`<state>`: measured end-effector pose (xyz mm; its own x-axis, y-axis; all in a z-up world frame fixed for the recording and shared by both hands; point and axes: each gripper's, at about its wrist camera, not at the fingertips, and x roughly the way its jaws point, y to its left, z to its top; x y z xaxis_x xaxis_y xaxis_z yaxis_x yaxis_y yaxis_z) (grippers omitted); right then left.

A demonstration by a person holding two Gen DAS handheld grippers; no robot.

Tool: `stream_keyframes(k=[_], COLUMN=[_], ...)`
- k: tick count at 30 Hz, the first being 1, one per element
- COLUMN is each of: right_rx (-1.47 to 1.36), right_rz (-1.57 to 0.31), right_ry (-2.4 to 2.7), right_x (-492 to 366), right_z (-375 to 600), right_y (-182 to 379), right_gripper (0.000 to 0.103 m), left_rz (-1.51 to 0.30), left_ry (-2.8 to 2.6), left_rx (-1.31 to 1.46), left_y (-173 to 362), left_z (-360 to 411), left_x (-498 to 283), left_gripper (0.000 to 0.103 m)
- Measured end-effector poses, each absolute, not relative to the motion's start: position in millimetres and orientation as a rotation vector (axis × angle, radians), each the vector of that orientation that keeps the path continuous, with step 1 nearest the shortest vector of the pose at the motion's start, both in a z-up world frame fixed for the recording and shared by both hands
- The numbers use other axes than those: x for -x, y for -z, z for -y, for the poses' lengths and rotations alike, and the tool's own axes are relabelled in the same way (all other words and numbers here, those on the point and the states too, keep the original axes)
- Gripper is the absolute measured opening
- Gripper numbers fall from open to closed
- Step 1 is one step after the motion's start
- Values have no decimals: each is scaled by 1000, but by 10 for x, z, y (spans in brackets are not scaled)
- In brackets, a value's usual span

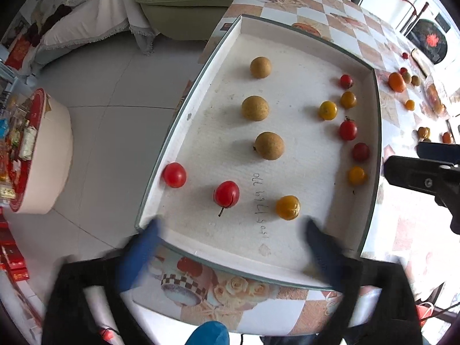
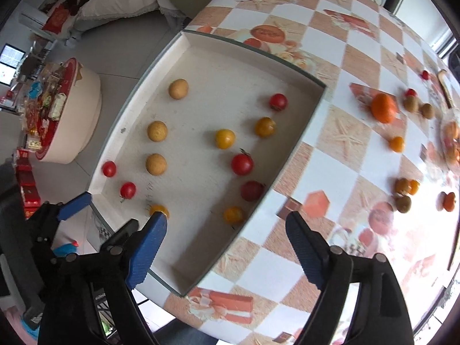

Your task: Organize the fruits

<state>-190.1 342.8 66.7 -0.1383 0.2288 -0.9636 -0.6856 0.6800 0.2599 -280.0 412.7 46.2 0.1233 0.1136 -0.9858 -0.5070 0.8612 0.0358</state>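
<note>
The left gripper [image 1: 230, 235] hangs over the tray's [image 1: 376, 149] near rim, jaws apart and holding nothing. Just beyond lie two red tomatoes [image 1: 226, 194], one against the left wall, and a yellow tomato [image 1: 287, 207]. Three longans [image 1: 269, 145] stand in a column up the middle, with bare floor around them (the widest free patch). More tomatoes crowd the right wall. The right gripper [image 2: 227, 243], jaws apart, straddles the tray's right edge; scattered fruit [image 2: 383, 108] lies on the worktop [image 2: 339, 172] well apart.
</note>
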Motion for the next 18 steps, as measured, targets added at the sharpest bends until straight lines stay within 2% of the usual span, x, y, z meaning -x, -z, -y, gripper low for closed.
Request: stream_keyframes(k=[9,11,12,18], right_rx=[444,447,449,427], right_rz=[-1486,-1469,-1463,-1444], right_ry=[-738,-727,-722,-732], right_x=[1891,1886,1882,1862], right_z=[-3148,-3124,-3117,-3063], right_y=[-850,-918,-947,-1161], right_gripper=[89,94,103,103], left_rz=[-1393,-1415,-1423,-1435], left_ry=[-421,-428,-426,-379], left_rx=[264,231,223,186], left_y=[-681,-735,-754,-879], left_z=[-3929,-3874,-3874,-3762], left_x=[2731,2695,2695,2653], left_gripper=[103,103,103,103])
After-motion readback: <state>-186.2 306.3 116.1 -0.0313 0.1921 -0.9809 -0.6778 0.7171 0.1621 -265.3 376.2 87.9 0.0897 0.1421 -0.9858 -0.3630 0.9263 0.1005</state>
